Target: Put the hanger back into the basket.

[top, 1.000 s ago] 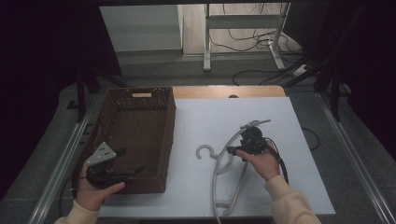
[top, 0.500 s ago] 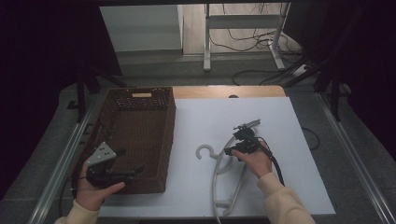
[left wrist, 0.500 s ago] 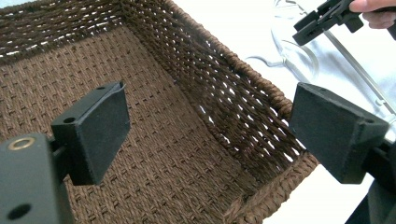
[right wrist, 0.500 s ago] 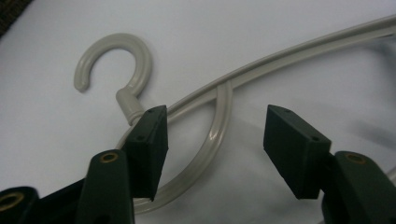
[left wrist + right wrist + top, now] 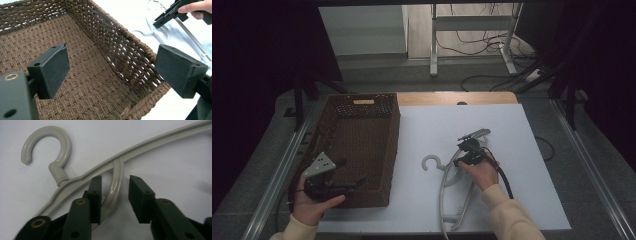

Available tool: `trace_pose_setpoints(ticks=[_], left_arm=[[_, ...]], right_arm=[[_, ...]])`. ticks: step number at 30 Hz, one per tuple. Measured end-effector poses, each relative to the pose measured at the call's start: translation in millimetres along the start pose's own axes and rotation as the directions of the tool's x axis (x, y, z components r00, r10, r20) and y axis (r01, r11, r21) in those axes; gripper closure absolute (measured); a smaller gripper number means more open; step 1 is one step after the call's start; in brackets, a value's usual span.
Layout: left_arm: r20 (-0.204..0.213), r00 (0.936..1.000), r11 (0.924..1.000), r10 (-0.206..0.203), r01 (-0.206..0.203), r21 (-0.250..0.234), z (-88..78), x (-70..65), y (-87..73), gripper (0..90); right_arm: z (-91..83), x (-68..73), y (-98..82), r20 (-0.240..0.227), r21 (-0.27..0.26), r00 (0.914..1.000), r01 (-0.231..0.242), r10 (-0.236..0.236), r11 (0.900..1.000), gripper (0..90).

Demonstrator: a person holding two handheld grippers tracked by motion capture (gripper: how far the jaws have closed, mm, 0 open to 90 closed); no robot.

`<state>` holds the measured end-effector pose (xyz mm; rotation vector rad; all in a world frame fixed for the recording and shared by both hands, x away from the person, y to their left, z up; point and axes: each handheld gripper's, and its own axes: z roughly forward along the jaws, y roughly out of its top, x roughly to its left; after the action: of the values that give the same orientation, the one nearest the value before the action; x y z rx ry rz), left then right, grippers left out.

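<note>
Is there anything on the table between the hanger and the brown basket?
Nothing visible. The hanger lies on bare white table right of the basket, its hook toward it. The right gripper straddles a hanger bar; the left gripper hangs open over the basket's near end.

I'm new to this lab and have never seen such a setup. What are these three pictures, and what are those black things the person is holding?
A person sits at a white table and holds a hand-held gripper in each hand: a tool with two black jaws. The high view looks down from above. The other two pictures come from small cameras riding on each tool, looking along its jaws.

The left hand-held gripper is open over the near end of a brown woven basket, holding nothing.

The right hand-held gripper is open too, its jaws either side of a curved strut of a grey plastic hanger that lies on the table. The hanger is not yet gripped.
</note>
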<state>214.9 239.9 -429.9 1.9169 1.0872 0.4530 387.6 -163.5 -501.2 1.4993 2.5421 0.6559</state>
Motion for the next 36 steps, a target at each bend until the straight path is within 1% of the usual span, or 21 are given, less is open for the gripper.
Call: trace_pose_setpoints(ticks=[1, 3, 8, 11, 13, 16, 20, 21, 22, 24, 27, 29, 34, 35, 36], left_arm=[[-0.001, 1.0000, 1.0000, -0.001, 0.001, -0.001, -0.1, -0.1, 0.0, 13.2], [-0.001, 1.0000, 1.0000, -0.001, 0.001, -0.001, -0.3, -0.1, 0.0, 13.2], [-0.001, 1.0000, 1.0000, -0.001, 0.001, -0.001, -0.4, -0.1, 0.0, 13.2], [-0.001, 1.0000, 1.0000, -0.001, 0.001, -0.001, -0.3, 0.0, -0.1, 13.2], [-0.002, 1.0000, 1.0000, -0.001, 0.001, 0.000, -0.4, 0.1, -0.1, 13.2], [-0.002, 1.0000, 1.0000, 0.000, 0.000, -0.001, -0.6, 0.2, -0.1, 13.2], [-0.002, 1.0000, 1.0000, 0.000, 0.000, 0.000, -0.3, 0.2, -0.3, 13.2], [-0.002, 1.0000, 1.0000, 0.000, 0.000, 0.000, -0.3, 0.2, -0.3, 13.2], [-0.002, 1.0000, 1.0000, 0.000, 0.000, 0.000, -0.3, 0.2, -0.3, 13.2], [-0.002, 1.0000, 1.0000, 0.000, 0.000, 0.000, -0.4, 0.4, -0.3, 13.2], [-0.002, 1.0000, 1.0000, -0.001, 0.001, -0.001, -0.5, 0.6, -0.4, 13.2], [-0.002, 1.0000, 1.0000, -0.001, 0.001, -0.001, -0.6, 0.7, -0.5, 13.2], [-0.001, 1.0000, 1.0000, -0.001, 0.001, -0.002, -0.4, 1.4, -0.8, 13.2], [-0.001, 1.0000, 1.0000, -0.001, 0.001, -0.001, -0.4, 1.5, -0.8, 13.2], [-0.002, 1.0000, 1.0000, -0.001, 0.001, -0.001, -0.5, 1.6, -0.9, 13.2]], right_arm=[[0.1, 0.3, 0.2, 0.003, 0.002, 1.0000, -0.001, 0.001, 1.000, 66.9], [0.2, 1.2, 0.7, -0.007, 0.011, 0.9999, -0.009, 0.009, 1.000, 71.2], [0.5, 4.1, 2.7, 0.013, 0.029, 0.9995, -0.030, 0.029, 0.999, 73.7], [0.7, 3.2, 4.1, 0.010, 0.038, 0.9982, -0.059, 0.058, 0.998, 74.8], [0.5, 1.0, 4.8, -0.003, 0.045, 0.9966, -0.082, 0.083, 0.996, 75.5], [0.4, -3.1, 5.1, -0.027, 0.050, 0.9923, -0.119, 0.121, 0.992, 76.5], [0.2, -8.1, 5.4, -0.060, 0.061, 0.9823, -0.174, 0.177, 0.983, 78.0], [0.1, -9.2, 5.6, -0.069, 0.064, 0.9781, -0.192, 0.196, 0.979, 78.3], [0.3, -11.2, 5.4, -0.079, 0.064, 0.9773, -0.192, 0.197, 0.979, 78.4], [0.0, -13.3, 5.2, -0.094, 0.066, 0.9722, -0.209, 0.214, 0.976, 78.9], [-0.5, -15.5, 4.9, -0.092, 0.064, 0.9707, -0.216, 0.222, 0.974, 80.7], [-0.5, -16.8, 4.8, -0.102, 0.064, 0.9686, -0.221, 0.227, 0.973, 81.6], [-1.4, -17.2, 4.8, -0.108, 0.059, 0.9682, -0.220, 0.226, 0.974, 81.7], [-1.9, -17.0, 5.2, -0.114, 0.058, 0.9651, -0.230, 0.236, 0.971, 81.8], [-2.6, -18.4, 4.8, -0.121, 0.056, 0.9662, -0.223, 0.228, 0.973, 81.9]])
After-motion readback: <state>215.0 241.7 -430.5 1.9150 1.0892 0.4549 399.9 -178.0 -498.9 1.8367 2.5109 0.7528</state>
